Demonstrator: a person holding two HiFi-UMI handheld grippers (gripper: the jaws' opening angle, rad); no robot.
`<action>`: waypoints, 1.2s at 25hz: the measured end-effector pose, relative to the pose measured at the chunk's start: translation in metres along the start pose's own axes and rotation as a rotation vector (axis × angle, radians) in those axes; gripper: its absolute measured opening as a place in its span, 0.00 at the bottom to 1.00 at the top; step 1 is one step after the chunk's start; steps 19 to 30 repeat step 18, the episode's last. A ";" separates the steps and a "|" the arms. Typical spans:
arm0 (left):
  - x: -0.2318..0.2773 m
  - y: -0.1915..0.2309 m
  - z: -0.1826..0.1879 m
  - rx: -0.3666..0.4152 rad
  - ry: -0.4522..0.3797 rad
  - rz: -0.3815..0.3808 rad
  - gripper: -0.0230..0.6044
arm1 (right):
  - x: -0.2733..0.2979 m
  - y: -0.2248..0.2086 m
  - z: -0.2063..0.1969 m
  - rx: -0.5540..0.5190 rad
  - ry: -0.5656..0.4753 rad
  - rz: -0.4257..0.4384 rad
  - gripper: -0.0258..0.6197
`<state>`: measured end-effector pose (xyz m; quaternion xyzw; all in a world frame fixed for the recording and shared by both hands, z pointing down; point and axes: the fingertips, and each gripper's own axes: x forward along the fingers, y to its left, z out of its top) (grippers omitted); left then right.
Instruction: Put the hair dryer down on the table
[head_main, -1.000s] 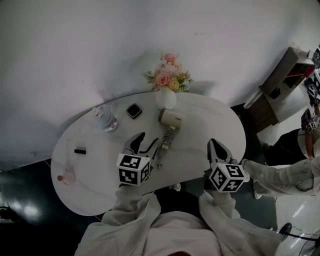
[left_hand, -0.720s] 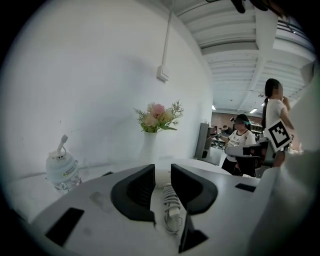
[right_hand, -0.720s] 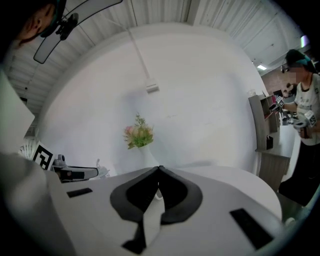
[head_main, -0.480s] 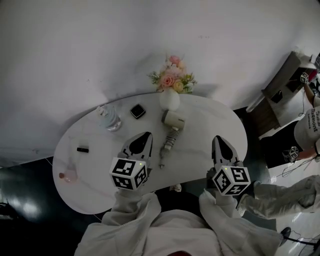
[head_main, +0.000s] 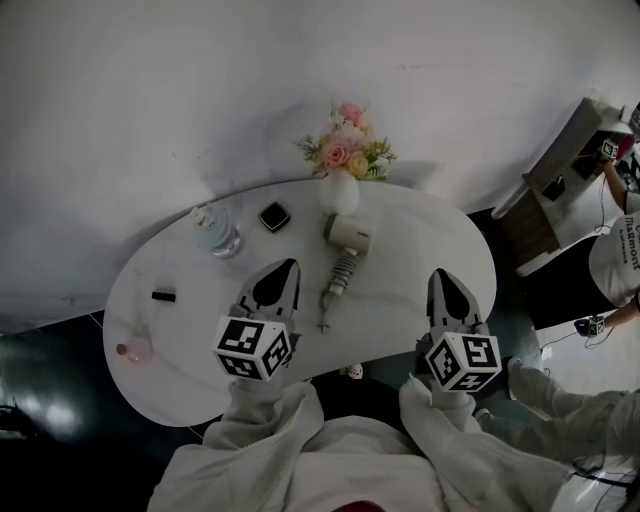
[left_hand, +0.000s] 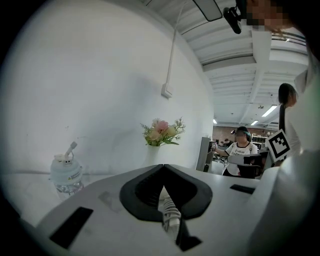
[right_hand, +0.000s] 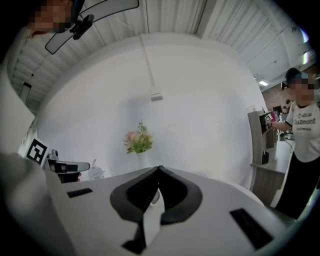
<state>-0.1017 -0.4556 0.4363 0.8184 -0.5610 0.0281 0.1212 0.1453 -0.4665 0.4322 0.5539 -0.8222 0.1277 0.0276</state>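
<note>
White hair dryer (head_main: 343, 236) rests on the table (head_main: 405, 240); we therefore hold the left gripper (head_main: 287, 266), jaws just closed on nothing, and the right gripper (head_main: 441, 276), jaws together, clear of it.

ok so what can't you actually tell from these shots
- Hair dryer: in the left gripper view, the shut left gripper hides all but a ribbed strip.
- Small black thing and pink thing, head view: too small to identify.
- Table near edge, head view: hidden behind sleeves.
</note>
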 end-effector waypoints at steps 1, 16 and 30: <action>0.000 0.000 -0.001 -0.001 0.001 0.001 0.06 | 0.000 0.000 -0.001 -0.001 0.002 0.000 0.12; -0.004 0.005 -0.011 -0.009 0.036 -0.002 0.06 | 0.004 0.008 -0.007 0.005 0.028 0.017 0.12; -0.004 0.006 -0.011 -0.007 0.035 0.001 0.06 | 0.004 0.008 -0.007 0.006 0.028 0.016 0.12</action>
